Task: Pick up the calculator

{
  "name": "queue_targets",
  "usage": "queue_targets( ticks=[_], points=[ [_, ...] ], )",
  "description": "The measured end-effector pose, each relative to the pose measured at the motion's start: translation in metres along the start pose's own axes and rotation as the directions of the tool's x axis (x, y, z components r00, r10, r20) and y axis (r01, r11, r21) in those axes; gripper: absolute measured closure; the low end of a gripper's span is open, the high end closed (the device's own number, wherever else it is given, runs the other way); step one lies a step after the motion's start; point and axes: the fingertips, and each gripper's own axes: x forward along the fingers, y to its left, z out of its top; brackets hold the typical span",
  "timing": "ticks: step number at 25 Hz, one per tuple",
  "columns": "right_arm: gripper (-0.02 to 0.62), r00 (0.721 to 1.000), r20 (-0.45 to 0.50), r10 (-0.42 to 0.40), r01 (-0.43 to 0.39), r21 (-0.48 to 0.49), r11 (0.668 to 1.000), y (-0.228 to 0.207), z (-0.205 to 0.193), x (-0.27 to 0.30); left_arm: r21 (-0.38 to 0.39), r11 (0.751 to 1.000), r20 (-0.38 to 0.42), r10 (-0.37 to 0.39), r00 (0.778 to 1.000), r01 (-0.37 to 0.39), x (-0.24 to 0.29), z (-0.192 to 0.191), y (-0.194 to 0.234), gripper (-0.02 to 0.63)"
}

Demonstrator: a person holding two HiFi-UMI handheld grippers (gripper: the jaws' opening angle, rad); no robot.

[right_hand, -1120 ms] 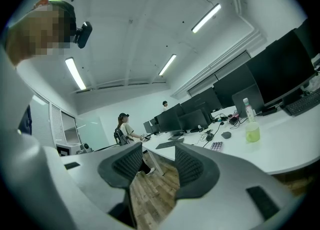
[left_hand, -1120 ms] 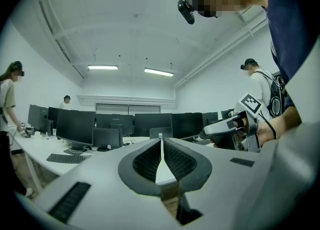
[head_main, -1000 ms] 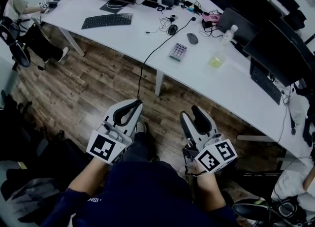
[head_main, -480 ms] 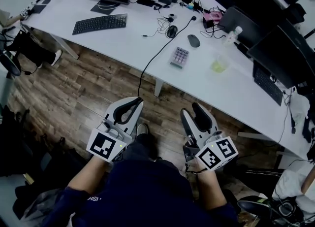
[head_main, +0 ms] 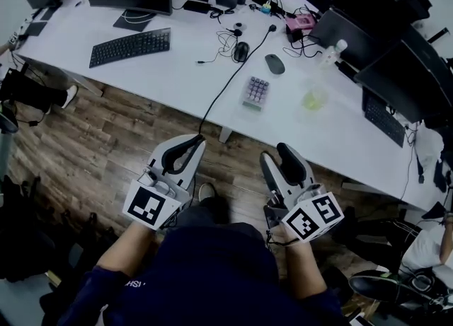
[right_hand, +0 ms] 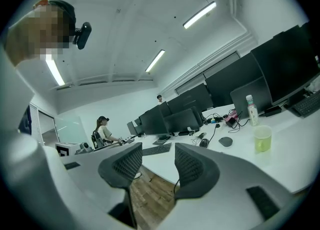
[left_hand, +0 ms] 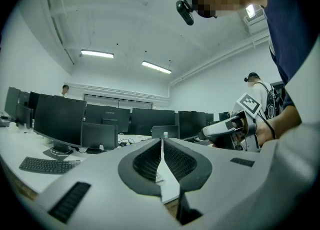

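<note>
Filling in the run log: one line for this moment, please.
phase: pre-grasp | calculator: on desk, untouched | left gripper: shut, empty | right gripper: open, empty | both: above floor, short of desk

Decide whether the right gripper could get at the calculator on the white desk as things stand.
Probably yes, after a reach forward. The right gripper hangs over the floor, short of the desk, jaws apart and empty. The calculator lies near the desk's front edge, with nothing in between.
</note>
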Motion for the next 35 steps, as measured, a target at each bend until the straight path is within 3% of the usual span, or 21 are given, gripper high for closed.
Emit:
queue_targets(
  ticks=[19,35],
  points=[
    [0.393,1.000,0.000,-0.027,0.027,0.006,1.000,-0.014,0.015,0.051,0.001,1.000,0.017,-0.016,1.000,0.016,0.028,0.011,0.048,0.565],
    [0.394,0.999,-0.050,0.003,0.000,0.066,0.998,-0.088,0.023,0.096,-0.008,1.000,-0.056,0.011,0.998,-0.011,0.109,-0.006,0.069,0.565]
  ],
)
